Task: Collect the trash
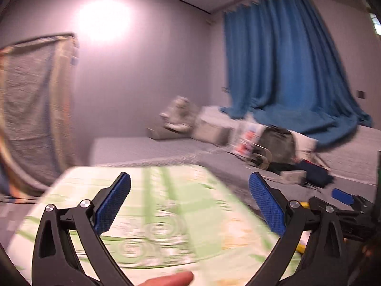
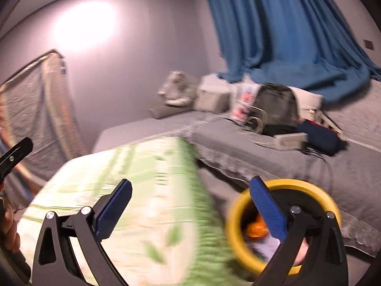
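Observation:
In the left wrist view my left gripper (image 1: pixel 190 202) stands wide open over a green and white patterned cloth (image 1: pixel 171 217), with nothing between its blue pads. My right gripper (image 2: pixel 190 208) is also wide open and holds nothing. Behind its right finger stands a yellow-rimmed bin (image 2: pixel 309 187) with a black liner. Inside the bin lie an orange piece (image 2: pixel 257 231) and some pale scraps. The patterned cloth (image 2: pixel 142 190) lies under the right gripper's left finger. Both views are blurred by motion.
A grey bed (image 1: pixel 147 147) runs behind, cluttered with a dark bag (image 1: pixel 276 143), boxes and packets. A blue curtain (image 1: pixel 285 66) drapes onto it. A covered frame (image 1: pixel 31 109) leans at the left wall. The right gripper's blue finger (image 1: pixel 343 196) shows at the right edge.

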Demonstrator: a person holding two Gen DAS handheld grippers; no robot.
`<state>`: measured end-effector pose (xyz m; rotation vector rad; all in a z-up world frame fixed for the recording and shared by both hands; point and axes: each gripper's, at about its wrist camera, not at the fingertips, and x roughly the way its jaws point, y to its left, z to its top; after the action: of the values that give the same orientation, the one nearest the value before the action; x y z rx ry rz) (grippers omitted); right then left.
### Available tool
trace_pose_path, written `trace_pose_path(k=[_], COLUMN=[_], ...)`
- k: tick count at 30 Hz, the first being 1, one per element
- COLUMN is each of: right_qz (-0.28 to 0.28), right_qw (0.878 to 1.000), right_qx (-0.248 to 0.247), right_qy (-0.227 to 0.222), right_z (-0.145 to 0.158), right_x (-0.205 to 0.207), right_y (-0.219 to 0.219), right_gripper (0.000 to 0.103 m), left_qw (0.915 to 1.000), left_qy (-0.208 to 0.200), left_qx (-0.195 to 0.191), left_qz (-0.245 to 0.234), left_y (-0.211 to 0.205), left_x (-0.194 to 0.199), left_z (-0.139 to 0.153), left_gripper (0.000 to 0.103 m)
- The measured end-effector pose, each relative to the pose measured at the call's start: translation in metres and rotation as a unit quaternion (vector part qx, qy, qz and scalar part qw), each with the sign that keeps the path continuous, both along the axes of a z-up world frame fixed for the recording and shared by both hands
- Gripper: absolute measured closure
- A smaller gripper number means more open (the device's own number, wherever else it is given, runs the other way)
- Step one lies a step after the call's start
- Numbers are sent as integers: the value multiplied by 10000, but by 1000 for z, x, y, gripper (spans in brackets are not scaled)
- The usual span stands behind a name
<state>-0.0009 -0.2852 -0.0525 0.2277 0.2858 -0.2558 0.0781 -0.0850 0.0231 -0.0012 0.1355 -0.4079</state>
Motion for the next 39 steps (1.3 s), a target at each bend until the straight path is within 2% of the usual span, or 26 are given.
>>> trace_pose_path(k=[3, 5, 9, 11, 14, 18, 22, 29, 39], right_qz=[113, 132, -17, -32, -24, -124, -86, -171, -344], right_qw=[9994, 9982, 9948, 9941, 9954, 9943, 9939, 9902, 9907], right_qx=[-222, -433, -857, -939, -792, -917, -960, -1203, -1128], right_qy=[-240, -381, -550, -539, -543, -535, -540, -691, -681], right_z=[7, 9, 9, 6, 0, -7, -11, -15, -11], right_x=[-4, -7, -16, -20, -25, -28, -31, -35, -31], right_y=[40, 67, 102, 116, 118, 124, 131, 142, 135], right_gripper=[8, 8, 8, 8, 8, 8, 8, 8, 8], left_qw=[9972, 9945, 9874, 9864, 9854, 9816, 9816, 9819, 9803], left_qy=[-72, -77, -89, 12, 111, 5, -39, -224, -433], left_qx=[-68, -97, 132, 140, 134, 167, -14, 70, 39], left_qz=[747, 1038, 1576, 1637, 1694, 1903, 1907, 1878, 1926], left_y=[43, 61, 87, 95, 101, 102, 106, 99, 98], left_x=[-14, -21, -39, -48, -59, -67, -74, -79, -79], left_z=[-5, -9, -20, -25, -30, -35, -37, -41, -29], left_gripper=[8, 8, 8, 8, 8, 8, 8, 8, 8])
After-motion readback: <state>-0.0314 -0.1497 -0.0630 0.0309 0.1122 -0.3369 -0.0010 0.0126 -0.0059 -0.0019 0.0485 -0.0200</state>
